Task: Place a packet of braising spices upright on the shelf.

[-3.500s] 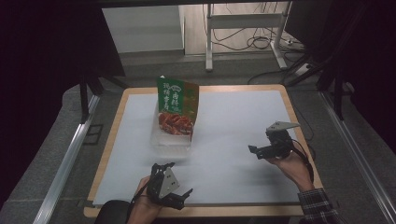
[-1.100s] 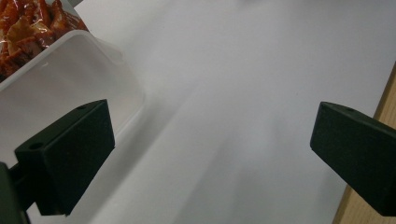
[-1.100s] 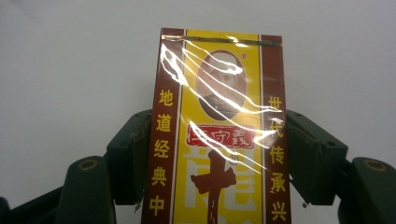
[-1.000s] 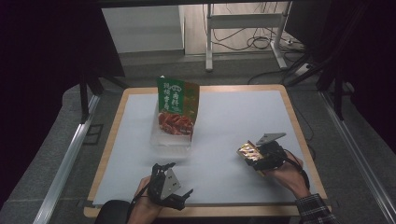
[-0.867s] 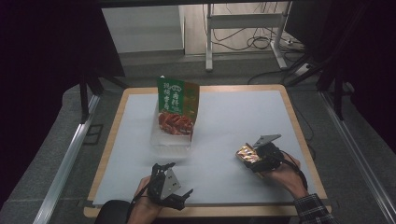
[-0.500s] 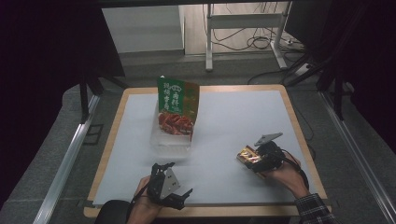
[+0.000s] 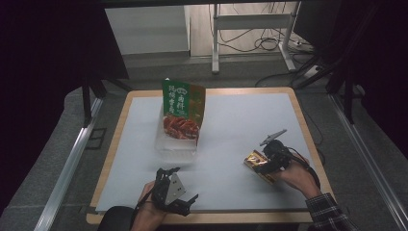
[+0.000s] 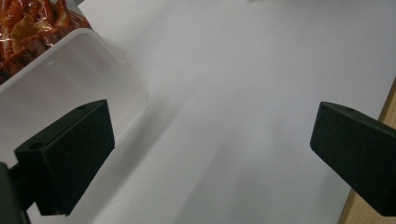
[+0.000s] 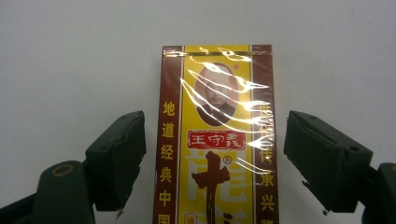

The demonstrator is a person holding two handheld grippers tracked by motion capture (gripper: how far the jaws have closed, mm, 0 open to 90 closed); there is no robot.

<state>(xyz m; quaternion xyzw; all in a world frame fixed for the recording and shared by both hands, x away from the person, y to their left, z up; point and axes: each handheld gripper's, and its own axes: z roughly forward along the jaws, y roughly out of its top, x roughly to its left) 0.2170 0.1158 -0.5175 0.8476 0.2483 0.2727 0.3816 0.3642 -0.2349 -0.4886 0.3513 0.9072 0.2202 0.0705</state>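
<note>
A brown and yellow foil-wrapped box [image 7: 253, 160] [image 9: 217, 116] lies flat on the white mat [image 7: 240, 120] at the front right. My right gripper [image 7: 263, 166] [image 9: 215, 158] straddles it. Its jaws have just been opening and now stand open, with a narrow gap to the box on each side. My left gripper [image 7: 179, 184] [image 8: 210, 154] rests at the front left, open wide with nothing between its jaws. A clear plastic container [image 7: 175, 142] [image 8: 70, 84] sits just beyond it.
A green snack bag [image 7: 183, 113] [image 8: 28, 23] printed with red food stands upright at the container's far end. The mat covers a wooden table [image 7: 308, 134]. Dark frame posts and cables stand behind the table.
My right gripper brought the box down and a little nearer on the front right of the mat, and its jaws have spread off the box's sides. The left gripper has not moved.
</note>
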